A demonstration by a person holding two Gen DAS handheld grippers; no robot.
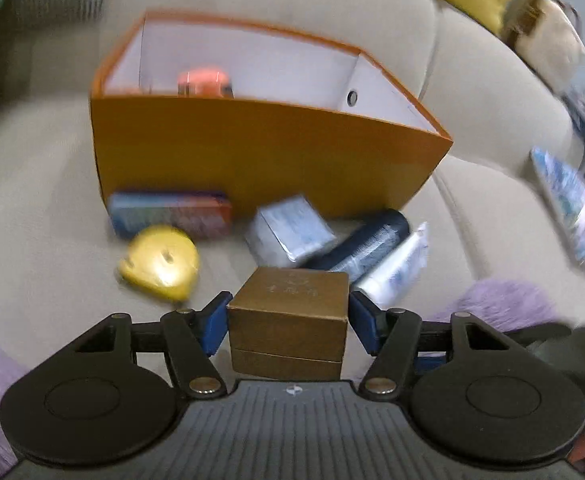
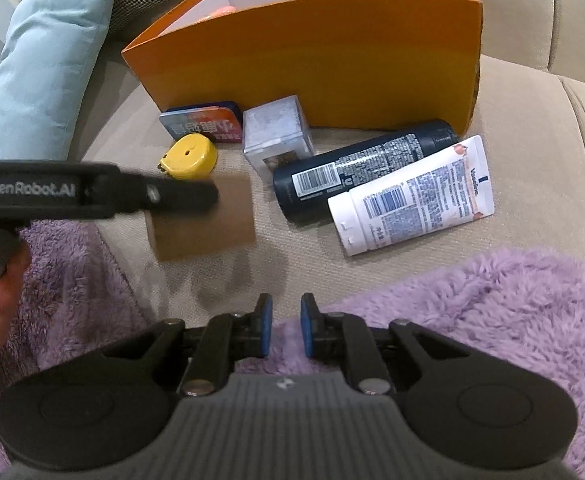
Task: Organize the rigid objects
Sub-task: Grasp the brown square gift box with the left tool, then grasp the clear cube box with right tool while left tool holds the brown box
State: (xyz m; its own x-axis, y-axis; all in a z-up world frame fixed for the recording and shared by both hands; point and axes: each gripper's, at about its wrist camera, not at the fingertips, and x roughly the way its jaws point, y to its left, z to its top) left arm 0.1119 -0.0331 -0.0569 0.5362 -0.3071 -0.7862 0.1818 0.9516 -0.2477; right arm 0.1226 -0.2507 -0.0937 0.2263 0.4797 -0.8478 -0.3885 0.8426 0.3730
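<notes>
Left tool (image 1: 288, 320) gripping one brown box (image 1: 290, 312), one orange bin (image 1: 252, 148), two tubes (image 2: 412, 196)

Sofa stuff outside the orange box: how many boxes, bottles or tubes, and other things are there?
Boxes: 2, the brown box held in the left gripper and the silver box.
Bottles or tubes: 2, the dark bottle and white tube.
Others: 2, the yellow tape measure and flat tin.
Total: 6

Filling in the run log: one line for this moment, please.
left gripper: shut on brown box | right gripper: idle, holding nothing | orange bin: ahead
</notes>
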